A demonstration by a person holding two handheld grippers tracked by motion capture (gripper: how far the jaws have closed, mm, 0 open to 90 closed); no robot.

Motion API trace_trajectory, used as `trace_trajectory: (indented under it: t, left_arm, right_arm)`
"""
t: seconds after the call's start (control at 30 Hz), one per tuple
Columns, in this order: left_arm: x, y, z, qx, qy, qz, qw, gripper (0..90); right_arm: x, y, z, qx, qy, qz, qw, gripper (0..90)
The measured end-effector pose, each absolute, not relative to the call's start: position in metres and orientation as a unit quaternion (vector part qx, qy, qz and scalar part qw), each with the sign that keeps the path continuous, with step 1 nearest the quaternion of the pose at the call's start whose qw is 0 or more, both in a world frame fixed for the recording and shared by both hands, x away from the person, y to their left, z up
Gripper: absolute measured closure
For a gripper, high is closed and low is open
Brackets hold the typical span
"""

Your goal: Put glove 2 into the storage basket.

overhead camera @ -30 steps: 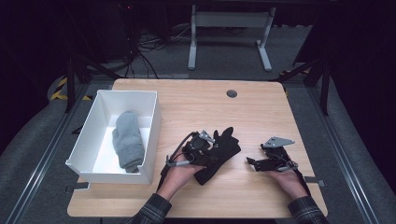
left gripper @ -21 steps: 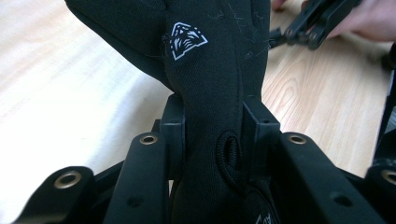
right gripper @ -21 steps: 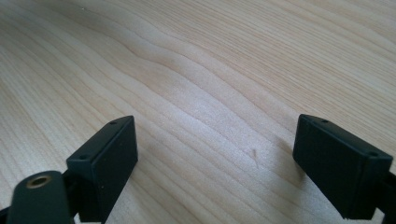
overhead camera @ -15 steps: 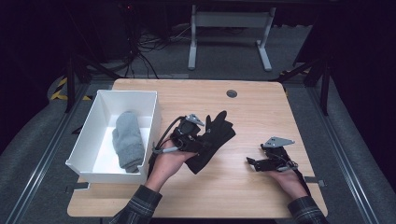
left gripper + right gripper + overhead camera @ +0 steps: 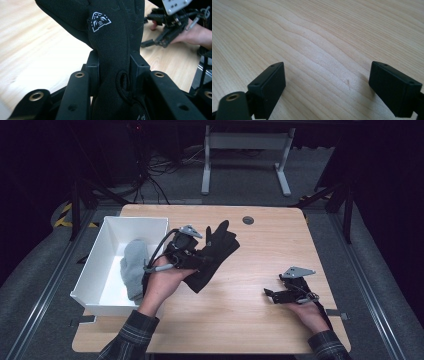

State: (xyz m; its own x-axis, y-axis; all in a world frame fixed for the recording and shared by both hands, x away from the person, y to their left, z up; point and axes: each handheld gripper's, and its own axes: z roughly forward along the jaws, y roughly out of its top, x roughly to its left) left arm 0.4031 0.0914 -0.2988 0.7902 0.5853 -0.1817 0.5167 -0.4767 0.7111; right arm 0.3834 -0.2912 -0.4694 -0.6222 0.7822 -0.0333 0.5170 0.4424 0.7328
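The left claw [image 5: 200, 261] is clamped on a black glove [image 5: 212, 256], its two jaws pressing either side of the fabric near the cuff, as the left gripper view shows, where the glove [image 5: 113, 47] rises between them with a small white emblem [image 5: 100, 22] facing the camera. Seen from above, the glove hangs from the claw over the wooden bench [image 5: 260, 330], its fingers pointing toward the far edge, just beside the right wall of a white bin [image 5: 95, 265] on the left part of the bench. A grey glove [image 5: 134, 270] lies inside the bin. The person's left hand [image 5: 162, 282] grips the tool from below, a plaid sleeve [image 5: 127, 342] showing at the near edge. The right claw [image 5: 272, 294] sits low over the bench, well apart from the glove, its jaws spread wide with bare wood [image 5: 324, 50] between them in the right gripper view.
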Motion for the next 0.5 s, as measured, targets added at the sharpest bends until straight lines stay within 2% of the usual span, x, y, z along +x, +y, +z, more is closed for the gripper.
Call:
trace_trajectory:
  t: [0.5]
  left_arm:
    - [0.411, 0.172, -0.275, 0.812, 0.401, 0.096, 0.413, 67.3]
  right_arm:
    - [0.383, -0.291, -0.469, 0.392, 0.828, 0.354, 0.187, 14.3]
